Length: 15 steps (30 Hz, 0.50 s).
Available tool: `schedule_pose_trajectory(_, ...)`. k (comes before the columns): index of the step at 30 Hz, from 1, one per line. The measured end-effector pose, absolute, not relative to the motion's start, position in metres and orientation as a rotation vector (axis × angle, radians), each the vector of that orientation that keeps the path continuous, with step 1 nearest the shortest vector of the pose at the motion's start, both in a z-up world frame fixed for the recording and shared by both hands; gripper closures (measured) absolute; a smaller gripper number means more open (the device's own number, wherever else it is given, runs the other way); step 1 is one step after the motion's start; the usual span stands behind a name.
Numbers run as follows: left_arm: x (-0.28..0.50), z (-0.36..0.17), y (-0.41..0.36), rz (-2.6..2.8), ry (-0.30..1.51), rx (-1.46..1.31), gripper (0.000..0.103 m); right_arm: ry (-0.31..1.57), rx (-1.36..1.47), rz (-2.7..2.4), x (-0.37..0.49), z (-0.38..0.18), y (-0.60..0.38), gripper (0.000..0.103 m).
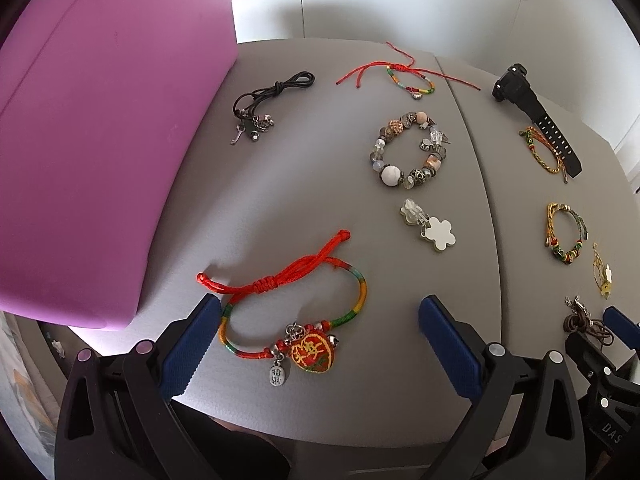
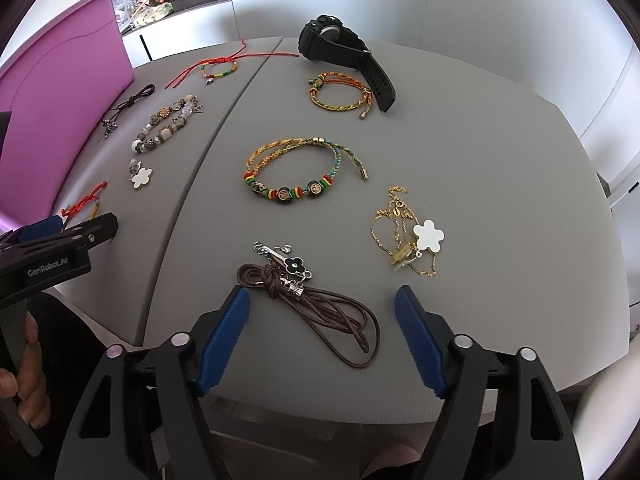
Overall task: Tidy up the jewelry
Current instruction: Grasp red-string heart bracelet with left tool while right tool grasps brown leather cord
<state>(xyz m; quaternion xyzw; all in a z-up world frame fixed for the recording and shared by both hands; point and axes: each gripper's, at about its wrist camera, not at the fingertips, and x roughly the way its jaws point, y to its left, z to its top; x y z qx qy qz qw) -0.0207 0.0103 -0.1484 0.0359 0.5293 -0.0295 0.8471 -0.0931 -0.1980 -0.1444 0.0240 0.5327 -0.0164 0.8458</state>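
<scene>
A red cord bracelet with a heart charm (image 1: 304, 320) lies on the grey table (image 1: 304, 208) between the fingers of my left gripper (image 1: 320, 312), which stands open; its left pad (image 1: 192, 344) sits right at the bracelet's end. In the right wrist view a coiled brown cord necklace with a black flower charm (image 2: 320, 300) lies between the wide-apart fingers of my right gripper (image 2: 322, 296), and neither pad presses on it. The pink box (image 1: 100, 128) stands to the left.
Spread over the table are a bead bracelet (image 1: 408, 148), a black cord necklace (image 1: 264, 100), a thin red string bracelet (image 1: 404, 76), white flower clips (image 1: 430, 228), a black watch (image 2: 344, 52), two braided bracelets (image 2: 296, 176), and a gold chain (image 2: 404, 232). The near table edge runs just under both grippers.
</scene>
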Motion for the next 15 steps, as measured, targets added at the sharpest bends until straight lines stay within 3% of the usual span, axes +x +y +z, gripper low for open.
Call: schedule_pose_trajectory(15,-0.0209,-0.1483,0.0097,-0.069,1.113,0.071,0.007,1.12,0.037,-0.023,-0.0937,-0.1423,-0.1939,0.04)
